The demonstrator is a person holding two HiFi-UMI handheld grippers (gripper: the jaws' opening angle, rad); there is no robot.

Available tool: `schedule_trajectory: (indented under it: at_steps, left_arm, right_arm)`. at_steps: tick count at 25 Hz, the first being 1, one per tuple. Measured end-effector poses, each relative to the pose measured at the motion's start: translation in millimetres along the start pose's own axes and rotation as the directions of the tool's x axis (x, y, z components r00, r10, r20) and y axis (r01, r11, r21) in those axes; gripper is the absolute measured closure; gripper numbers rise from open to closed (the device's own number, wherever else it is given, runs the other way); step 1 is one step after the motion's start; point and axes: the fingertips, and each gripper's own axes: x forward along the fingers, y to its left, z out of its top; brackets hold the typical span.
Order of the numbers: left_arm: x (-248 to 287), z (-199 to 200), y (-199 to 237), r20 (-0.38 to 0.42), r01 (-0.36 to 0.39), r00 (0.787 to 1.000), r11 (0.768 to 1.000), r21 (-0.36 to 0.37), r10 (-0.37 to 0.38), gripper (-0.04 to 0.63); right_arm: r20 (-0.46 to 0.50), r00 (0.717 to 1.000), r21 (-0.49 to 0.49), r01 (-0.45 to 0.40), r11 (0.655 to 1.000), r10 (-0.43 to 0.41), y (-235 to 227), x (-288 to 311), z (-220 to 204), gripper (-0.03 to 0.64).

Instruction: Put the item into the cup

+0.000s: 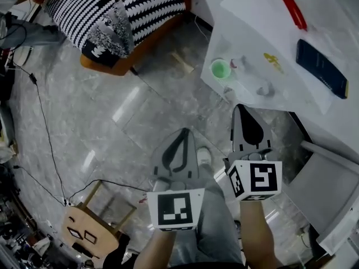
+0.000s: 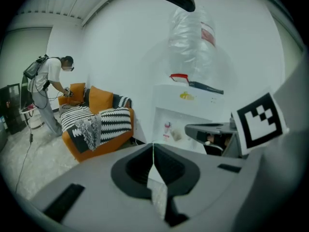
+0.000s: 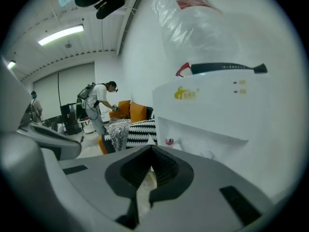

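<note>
**Both grippers shut & empty over floor; cup on table ahead**

In the head view, the left gripper (image 1: 183,132) and right gripper (image 1: 240,107) are held side by side above a grey polished floor (image 1: 112,122). On each, the jaws are pressed together at the tips and nothing is gripped, which is borne out in both gripper views.

A green cup (image 1: 220,69) is seen at approx. 11 o'clock from the right gripper's tips. It is set near the edge of a white-covered table (image 1: 252,15) and is well apart from both grippers.

Also on the table:
- A red object (image 1: 290,4) is laid at 1 o'clock from the cup.
- A dark blue flat object (image 1: 321,68) is laid at 3 o'clock from the cup.
- Small pale bits are scattered just beside the cup. Which of them is the task's item can't be told.

An orange sofa (image 1: 151,38) w/ black-&-white striped cushions is placed at 11 o'clock of the view. A wooden chair (image 1: 84,228) is placed at 7 o'clock.

In the left gripper view, a person (image 2: 48,93) is seen bent over that sofa.
</note>
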Motion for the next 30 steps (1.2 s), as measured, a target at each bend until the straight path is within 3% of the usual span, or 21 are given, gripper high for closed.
schedule_trajectory:
  at_steps: [13, 24, 30]
  left_arm:
    - [51, -72, 13, -0.153, -0.002, 0.988, 1.000, -0.012, 0.000, 0.581]
    - [74, -113, 22, -0.262, -0.013, 0.965, 0.998, -0.057, -0.003, 0.581]
    - [69, -133, 40, -0.288, -0.071, 0.957, 0.993, -0.099, 0.040, 0.581]
  right_arm:
    - [-0.048, 0.996, -0.009, 0.069, 0.998, -0.069, -33, 94, -53, 0.607]
    - [-0.094, 0.991, -0.052, 0.096, 0.994, -0.100, -52, 142, -80, 0.607]
    - [-0.099, 0.985, -0.122, 0.132, 0.984, -0.144, -59, 157, -89, 0.606]
